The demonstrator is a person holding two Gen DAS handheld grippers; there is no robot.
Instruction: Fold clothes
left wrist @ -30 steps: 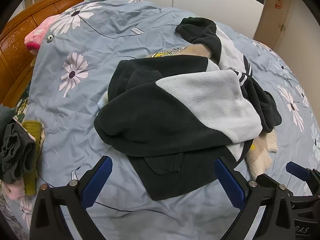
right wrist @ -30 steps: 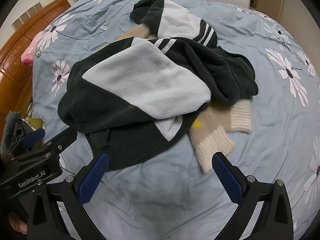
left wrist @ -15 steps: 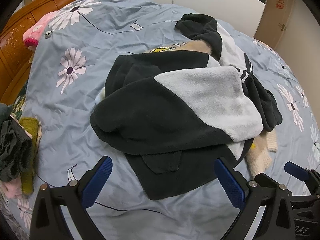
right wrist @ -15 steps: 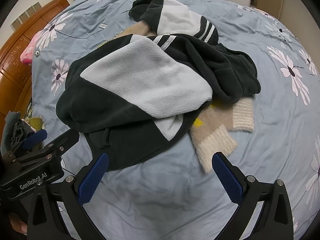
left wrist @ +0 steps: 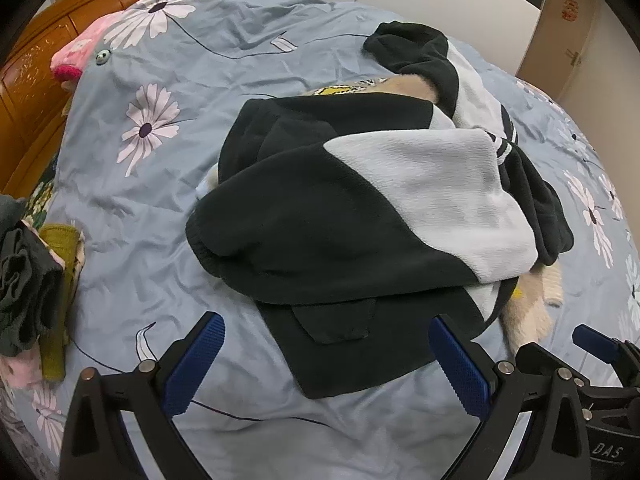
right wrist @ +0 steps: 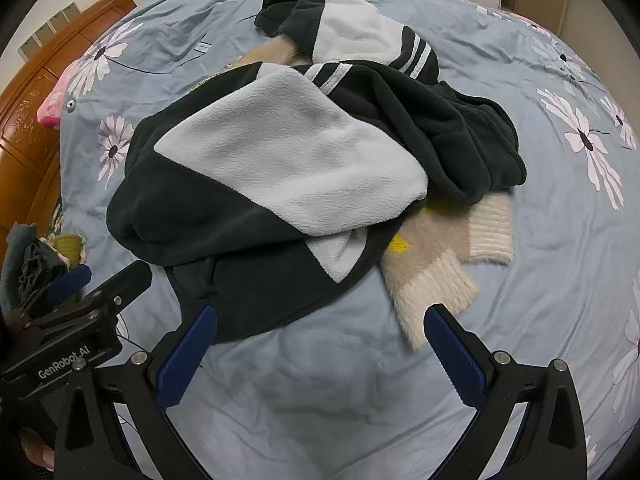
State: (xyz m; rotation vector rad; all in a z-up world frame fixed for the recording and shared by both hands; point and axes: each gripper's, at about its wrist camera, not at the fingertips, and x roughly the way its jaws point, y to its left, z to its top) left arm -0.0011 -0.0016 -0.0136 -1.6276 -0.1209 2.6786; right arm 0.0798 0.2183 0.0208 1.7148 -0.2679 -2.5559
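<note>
A crumpled black and white fleece jacket [left wrist: 360,216] lies heaped in the middle of the bed; it also shows in the right wrist view [right wrist: 280,168]. A beige knit sweater [right wrist: 448,252] lies under it, sticking out at the right, and shows in the left wrist view [left wrist: 528,312] too. My left gripper [left wrist: 326,364] is open and empty, just short of the jacket's near black hem. My right gripper [right wrist: 320,356] is open and empty over bare bedding in front of the jacket and sweater. The left gripper [right wrist: 76,280] shows at the right wrist view's left edge.
The bed has a blue-grey duvet with white flowers [left wrist: 152,120]. A wooden headboard [left wrist: 36,64] runs along the left. A pink item [left wrist: 76,60] lies near it. A stack of dark and olive clothes [left wrist: 32,280] sits at the bed's left edge. Wardrobe doors stand behind.
Both grippers have crept slightly forward toward the jacket, so the heap looks a little nearer. Both stay open. The clothes have not moved.
</note>
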